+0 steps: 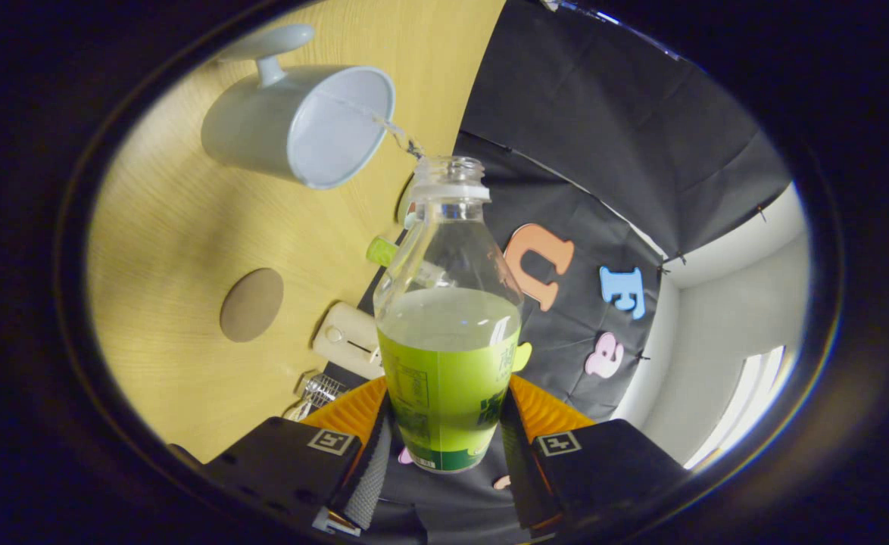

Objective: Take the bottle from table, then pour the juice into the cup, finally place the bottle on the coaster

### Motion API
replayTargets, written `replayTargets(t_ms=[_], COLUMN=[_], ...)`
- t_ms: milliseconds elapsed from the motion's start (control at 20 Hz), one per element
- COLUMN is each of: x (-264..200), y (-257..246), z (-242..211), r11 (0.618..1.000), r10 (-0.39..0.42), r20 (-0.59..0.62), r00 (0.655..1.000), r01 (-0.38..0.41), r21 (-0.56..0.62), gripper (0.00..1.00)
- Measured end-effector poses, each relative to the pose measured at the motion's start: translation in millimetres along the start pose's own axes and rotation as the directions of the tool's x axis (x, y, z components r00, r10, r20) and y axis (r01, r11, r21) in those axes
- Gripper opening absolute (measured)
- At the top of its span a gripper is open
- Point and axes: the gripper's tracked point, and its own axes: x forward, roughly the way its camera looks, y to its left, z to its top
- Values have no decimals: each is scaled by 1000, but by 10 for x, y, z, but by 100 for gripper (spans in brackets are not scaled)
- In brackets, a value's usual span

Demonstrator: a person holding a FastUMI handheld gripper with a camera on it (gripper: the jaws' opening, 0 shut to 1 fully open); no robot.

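My gripper (444, 416) is shut on a clear, uncapped bottle (448, 318) with a green label, both fingers pressing its lower body. The whole view is rolled sideways, so the bottle is tipped toward the table. A thin stream of liquid (395, 132) runs from the bottle's mouth into a pale blue-grey cup with a handle (301, 125) that stands on the wooden table (172, 227) beyond the fingers. Pale liquid fills about half the bottle. A round brown coaster (251, 304) lies on the table, between the cup and my fingers.
A cream-coloured box-shaped item (347, 341) sits near the table's edge by the booth wall. A small green object (382, 251) shows behind the bottle's shoulder. A clear ribbed item (316, 392) lies close to my left finger.
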Motion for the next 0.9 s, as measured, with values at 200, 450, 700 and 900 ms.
replayTargets(t_ms=[200, 450, 700, 900], x=[-4, 31, 69, 37], y=[-57, -188, -265, -317], z=[23, -28, -37, -11], r11=[1000, 998, 996, 994], r10=[-12, -33, -54, -69], r20=[1, -2, 0, 12], r00=[1000, 999, 999, 998], r01=[12, 33, 54, 69], r21=[-20, -53, -77, -86], gripper=[73, 73, 73, 73])
